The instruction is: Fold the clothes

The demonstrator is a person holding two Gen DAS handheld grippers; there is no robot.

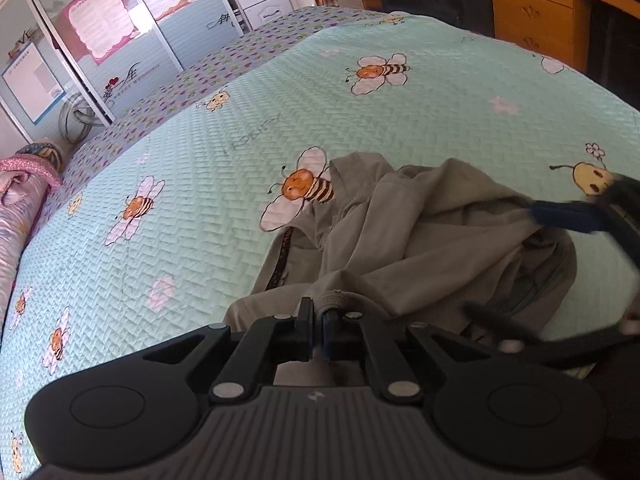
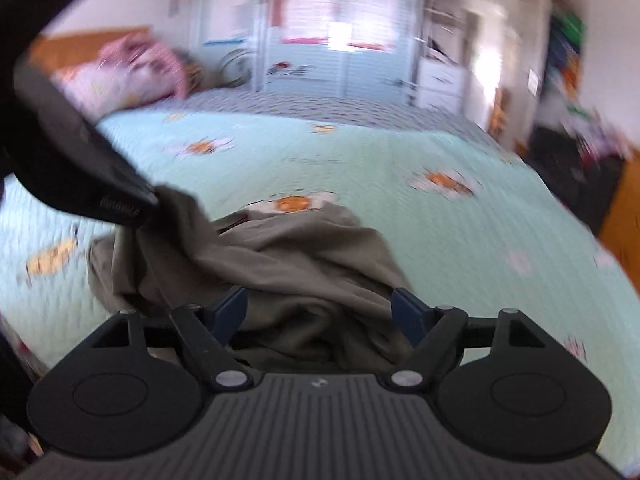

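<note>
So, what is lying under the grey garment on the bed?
Under the grey garment only the bee-print bedspread shows, around its edges. Anything beneath the crumpled middle is covered.

Crumpled grey garment [image 1: 420,232] heaped at bedspread's [image 1: 240,160] 5 o'clock corner, only obstacle on bed. Quilt open toward 9, 12 o'clock. Pink bedding [image 1: 20,208] at 9; wooden desk [image 1: 540,12] past 1 o'clock.

The garment [image 1: 420,232] is plain grey-olive. The bedspread [image 1: 440,120] is mint green, printed with orange-and-black-striped bees, white wings and pink flowers; its border is purple-dotted.
</note>
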